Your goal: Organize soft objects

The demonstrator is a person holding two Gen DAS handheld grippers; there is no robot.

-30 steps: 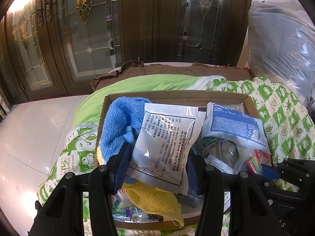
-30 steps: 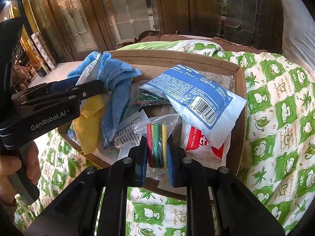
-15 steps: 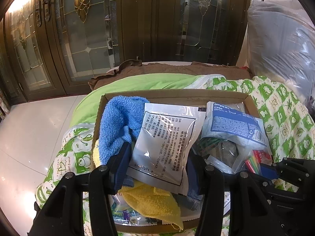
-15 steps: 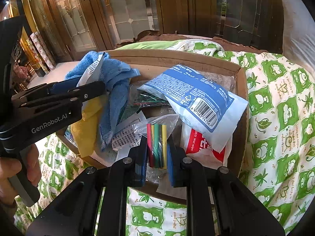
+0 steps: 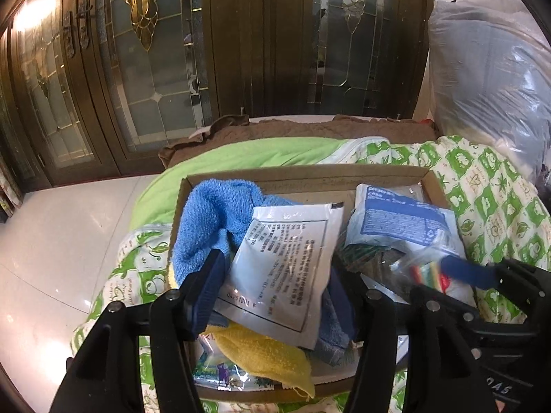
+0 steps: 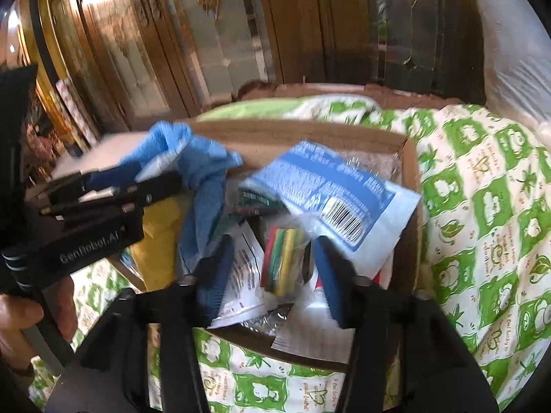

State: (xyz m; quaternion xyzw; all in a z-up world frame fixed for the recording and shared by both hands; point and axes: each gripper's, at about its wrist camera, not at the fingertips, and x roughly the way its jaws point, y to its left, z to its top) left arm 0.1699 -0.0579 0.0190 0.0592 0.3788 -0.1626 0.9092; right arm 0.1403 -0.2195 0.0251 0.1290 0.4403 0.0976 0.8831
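Note:
A shallow cardboard box (image 5: pixel 310 173) lies on a green-and-white quilt and holds soft goods. My left gripper (image 5: pixel 279 285) is shut on a white printed pouch (image 5: pixel 286 261) held over a blue towel (image 5: pixel 210 216) and a yellow cloth (image 5: pixel 265 354). My right gripper (image 6: pixel 275 268) is open, its fingers either side of a clear bag of coloured sticks (image 6: pixel 282 261), not touching it. A blue-and-white packet (image 6: pixel 330 192) lies just beyond. The left gripper also shows in the right wrist view (image 6: pixel 113 189).
The quilt (image 6: pixel 482 206) covers the surface around the box. Dark wooden doors with leaded glass (image 5: pixel 165 51) stand behind. A large clear plastic bag (image 5: pixel 489 79) sits at the right. White tiled floor (image 5: pixel 51 241) lies to the left.
My right gripper has opened and let go of the bag of coloured sticks, and it has moved, blurring its view. My left gripper still holds the white pouch, barely shifted.

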